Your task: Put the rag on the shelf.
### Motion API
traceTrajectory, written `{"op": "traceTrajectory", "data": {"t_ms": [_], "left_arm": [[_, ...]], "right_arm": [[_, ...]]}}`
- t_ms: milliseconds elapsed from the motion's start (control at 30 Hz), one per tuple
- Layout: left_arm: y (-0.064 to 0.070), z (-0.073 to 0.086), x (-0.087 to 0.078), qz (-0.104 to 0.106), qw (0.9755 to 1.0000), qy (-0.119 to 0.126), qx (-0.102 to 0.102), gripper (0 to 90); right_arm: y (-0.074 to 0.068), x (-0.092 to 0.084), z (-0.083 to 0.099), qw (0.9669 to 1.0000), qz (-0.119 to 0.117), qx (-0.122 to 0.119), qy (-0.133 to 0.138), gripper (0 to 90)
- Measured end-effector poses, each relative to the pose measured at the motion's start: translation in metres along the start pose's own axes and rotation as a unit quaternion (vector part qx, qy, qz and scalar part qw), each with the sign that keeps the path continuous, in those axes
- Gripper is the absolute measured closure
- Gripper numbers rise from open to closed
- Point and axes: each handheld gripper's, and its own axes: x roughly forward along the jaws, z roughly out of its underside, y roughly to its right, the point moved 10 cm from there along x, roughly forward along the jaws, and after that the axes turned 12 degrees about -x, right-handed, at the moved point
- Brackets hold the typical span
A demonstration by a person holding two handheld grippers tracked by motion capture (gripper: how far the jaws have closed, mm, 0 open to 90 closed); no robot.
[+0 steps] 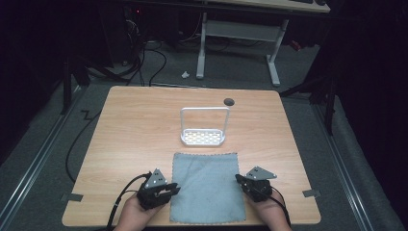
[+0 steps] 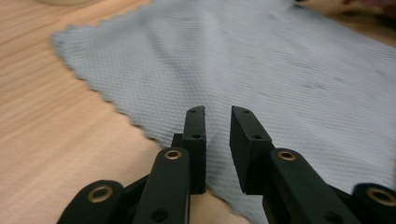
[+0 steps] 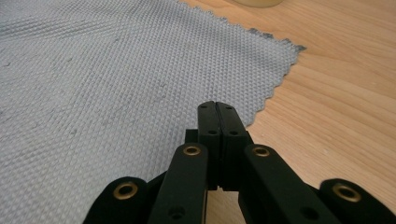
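Two black grippers sit at the near edges of the flat grey-blue woven cloth [image 1: 205, 186] on the wooden table [image 1: 134, 130]. It looks soft, light and floppy, so pinch an edge. Left gripper [image 2: 218, 116] is a little open over the cloth; right gripper [image 3: 217, 109] is closed, empty.

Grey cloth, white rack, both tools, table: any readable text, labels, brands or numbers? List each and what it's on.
None readable.
Grey cloth: plain weave, no tag or print to be seen.
White rack: no marking visible; too small to rule out fine print.
Left tool and right tool: black jaws with brass rivets, no lettering.
Table: bare wood grain, no sign.
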Motion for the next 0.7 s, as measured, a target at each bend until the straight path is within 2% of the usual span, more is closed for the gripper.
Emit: {"op": "traceTrajectory", "data": {"t_ms": [33, 67, 167, 233, 300, 333, 433, 600, 700], "left_arm": [[-0.003, 0.002, 0.004, -0.006, 0.9999, -0.01, 0.0, 77.0], [-0.001, 0.005, 0.005, -0.008, 0.9998, -0.008, 0.017, 77.4], [0.001, 0.008, 0.002, -0.006, 0.9996, -0.014, 0.023, 77.4], [0.003, 0.012, -0.002, 0.006, 0.9998, -0.014, 0.015, 77.4], [0.005, 0.017, -0.006, 0.012, 0.9996, -0.018, 0.018, 77.4], [0.007, 0.022, -0.011, 0.016, 0.9993, -0.025, 0.023, 77.4], [0.011, 0.029, -0.017, 0.028, 0.9989, -0.032, 0.019, 77.5], [0.02, 0.04, -0.027, 0.045, 0.9961, -0.067, 0.035, 76.3], [0.019, 0.038, -0.027, 0.043, 0.9961, -0.067, 0.04, 76.0]], "right_arm": [[0.0, 0.002, 0.001, 1.0, -0.002, 0.0, -0.003, 90.0], [-0.001, 0.004, 0.002, 1.0, -0.005, -0.001, -0.005, 90.0], [-0.003, 0.002, 0.003, 0.9999, -0.012, 0.0, -0.004, 90.0], [-0.008, -0.002, 0.005, 0.9998, -0.02, -0.005, -0.002, 90.0], [-0.01, -0.004, 0.007, 0.9997, -0.023, -0.007, -0.005, 90.0], [-0.017, -0.009, 0.009, 0.9994, -0.033, -0.008, -0.004, 90.0], [-0.029, -0.016, 0.011, 0.9986, -0.05, -0.016, -0.005, 90.0], [-0.038, -0.019, 0.011, 0.9977, -0.055, -0.037, -0.012, 90.0], [-0.037, -0.018, 0.01, 0.9977, -0.055, -0.039, -0.01, 89.0]]}}
